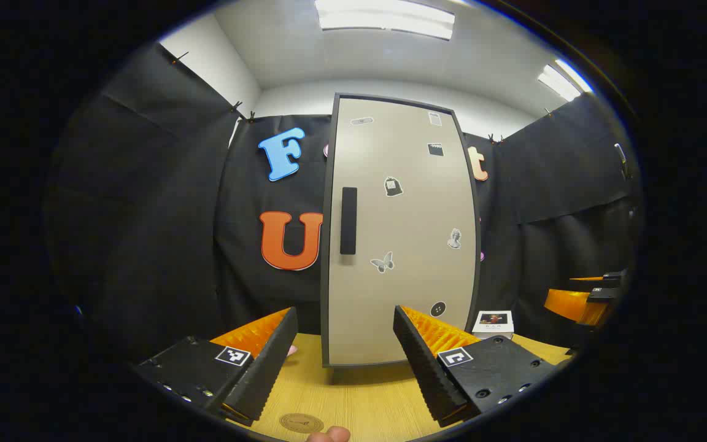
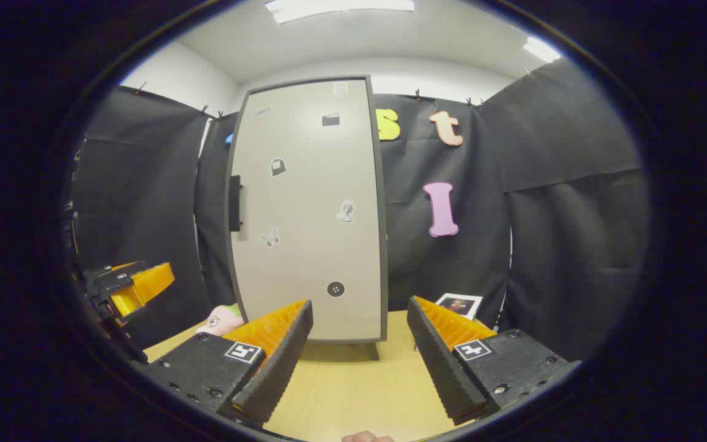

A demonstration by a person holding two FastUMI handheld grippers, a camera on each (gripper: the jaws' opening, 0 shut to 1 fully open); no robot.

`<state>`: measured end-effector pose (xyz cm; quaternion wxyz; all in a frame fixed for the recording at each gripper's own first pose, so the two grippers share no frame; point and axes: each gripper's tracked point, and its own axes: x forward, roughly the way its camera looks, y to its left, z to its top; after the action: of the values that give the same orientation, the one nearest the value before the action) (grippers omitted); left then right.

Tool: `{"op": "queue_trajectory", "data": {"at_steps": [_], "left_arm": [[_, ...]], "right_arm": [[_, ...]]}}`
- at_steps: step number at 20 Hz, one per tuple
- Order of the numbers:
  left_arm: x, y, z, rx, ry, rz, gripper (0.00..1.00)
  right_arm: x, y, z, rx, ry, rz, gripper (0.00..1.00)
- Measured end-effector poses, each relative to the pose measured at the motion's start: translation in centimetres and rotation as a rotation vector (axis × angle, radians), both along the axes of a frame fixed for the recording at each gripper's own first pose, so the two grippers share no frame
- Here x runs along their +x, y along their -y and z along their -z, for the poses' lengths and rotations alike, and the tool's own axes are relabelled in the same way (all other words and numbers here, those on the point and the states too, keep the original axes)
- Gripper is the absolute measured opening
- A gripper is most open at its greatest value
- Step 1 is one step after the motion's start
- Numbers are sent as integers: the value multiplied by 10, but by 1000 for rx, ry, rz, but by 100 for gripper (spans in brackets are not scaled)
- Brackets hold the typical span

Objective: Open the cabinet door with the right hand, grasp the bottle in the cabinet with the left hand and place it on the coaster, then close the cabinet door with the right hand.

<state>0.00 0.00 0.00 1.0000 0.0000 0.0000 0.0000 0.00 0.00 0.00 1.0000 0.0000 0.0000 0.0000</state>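
One cabinet door (image 1: 399, 233) stands upright, shut, handle (image 1: 348, 221) vertical.

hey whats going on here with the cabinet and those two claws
A person holds a claw in each hand in front of a small cabinet standing on a wooden table. The cabinet door is shut, its dark handle untouched. The left claw and the right claw are both open, holding nothing, short of the door. A round coaster lies on the table near the left claw. The door has not yet been opened.
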Motion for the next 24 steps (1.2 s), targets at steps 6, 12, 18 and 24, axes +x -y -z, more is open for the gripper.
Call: {"op": "queue_trajectory", "data": {"at_steps": [6, 12, 18, 24], "left_arm": [[-1, 11, 2, 2, -4, 20, 95], [-3, 14, 2, -2, -7, 25, 95], [-8, 14, 1, 12, -3, 19, 95], [-16, 17, 6, 17, -14, 23, 95]], "right_arm": [[-4, 7, -4, 10, 16, 12, 95], [-8, 10, -1, 13, 10, 14, 95], [-7, -3, -3, 19, 4, -29, 95], [15, -45, -21, 12, 12, -176, 99]]}}
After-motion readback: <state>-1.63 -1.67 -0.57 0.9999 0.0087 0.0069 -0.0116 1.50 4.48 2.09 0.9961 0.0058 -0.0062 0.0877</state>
